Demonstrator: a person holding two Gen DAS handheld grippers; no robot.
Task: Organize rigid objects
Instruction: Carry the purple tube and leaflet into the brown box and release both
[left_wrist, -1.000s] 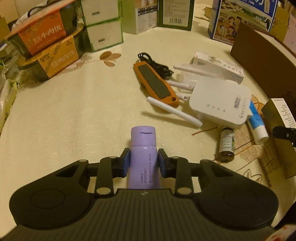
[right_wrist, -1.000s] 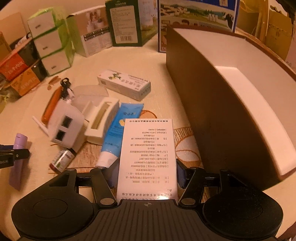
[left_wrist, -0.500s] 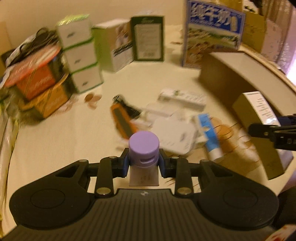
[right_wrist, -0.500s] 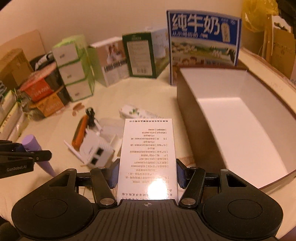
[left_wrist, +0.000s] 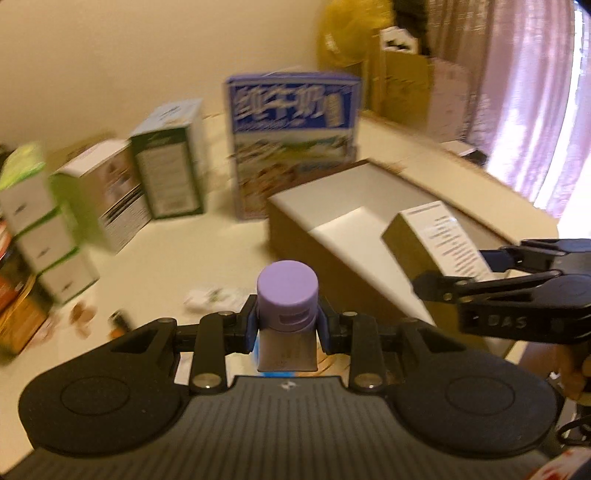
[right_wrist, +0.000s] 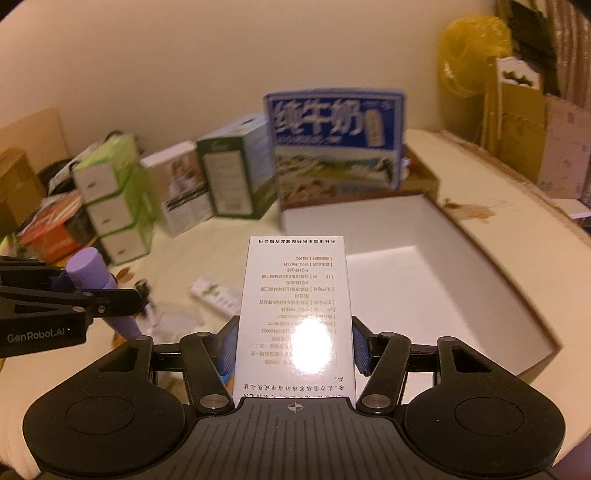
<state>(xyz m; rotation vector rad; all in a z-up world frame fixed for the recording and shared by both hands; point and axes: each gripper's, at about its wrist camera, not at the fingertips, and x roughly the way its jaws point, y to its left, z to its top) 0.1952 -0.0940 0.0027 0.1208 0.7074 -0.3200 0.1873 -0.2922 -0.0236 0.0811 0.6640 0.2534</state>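
Left gripper pinching purple-capped tube upright above table, right gripper clamped on white printed carton, carton held over open white-lined box, blue milk carton standing behind box

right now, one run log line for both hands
left fingers: shut on purple bottle | right fingers: shut on white carton | open box: nothing visible inside

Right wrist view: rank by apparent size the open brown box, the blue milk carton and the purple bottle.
1. Open brown box
2. Blue milk carton, though it stands farther back, so unsure
3. Purple bottle, clearly smallest
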